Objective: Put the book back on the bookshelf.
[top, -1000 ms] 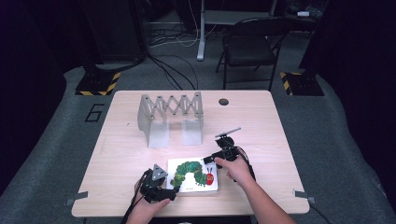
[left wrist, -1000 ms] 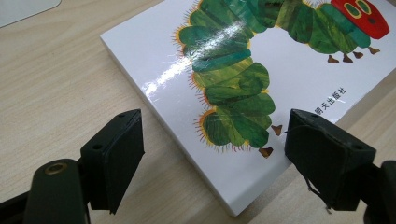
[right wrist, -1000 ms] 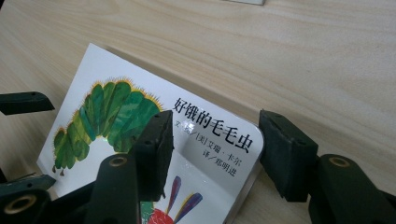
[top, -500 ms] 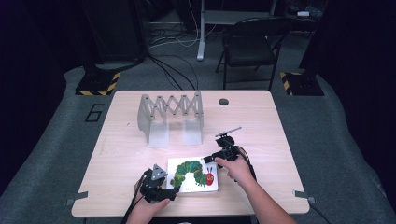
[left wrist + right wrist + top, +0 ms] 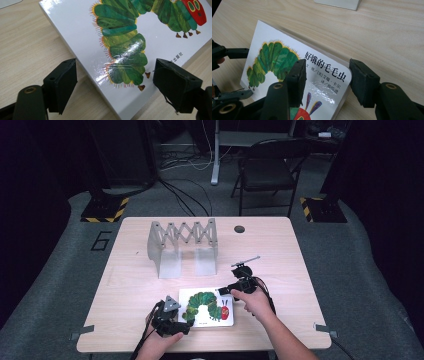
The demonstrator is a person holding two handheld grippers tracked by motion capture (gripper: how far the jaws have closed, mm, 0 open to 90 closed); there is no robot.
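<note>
Behind the caterpillar book, a folding rack; left tool and right tool both spread apart

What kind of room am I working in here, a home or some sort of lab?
Most likely a lab or recording studio, not a home. The wooden table stands alone on grey carpet with dark curtains around it, cables trail over the floor, and yellow-and-black striped stand bases flank a folding chair.

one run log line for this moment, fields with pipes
book flat on table | left gripper open astride near corner | right gripper open astride far corner | not yet gripped
</note>
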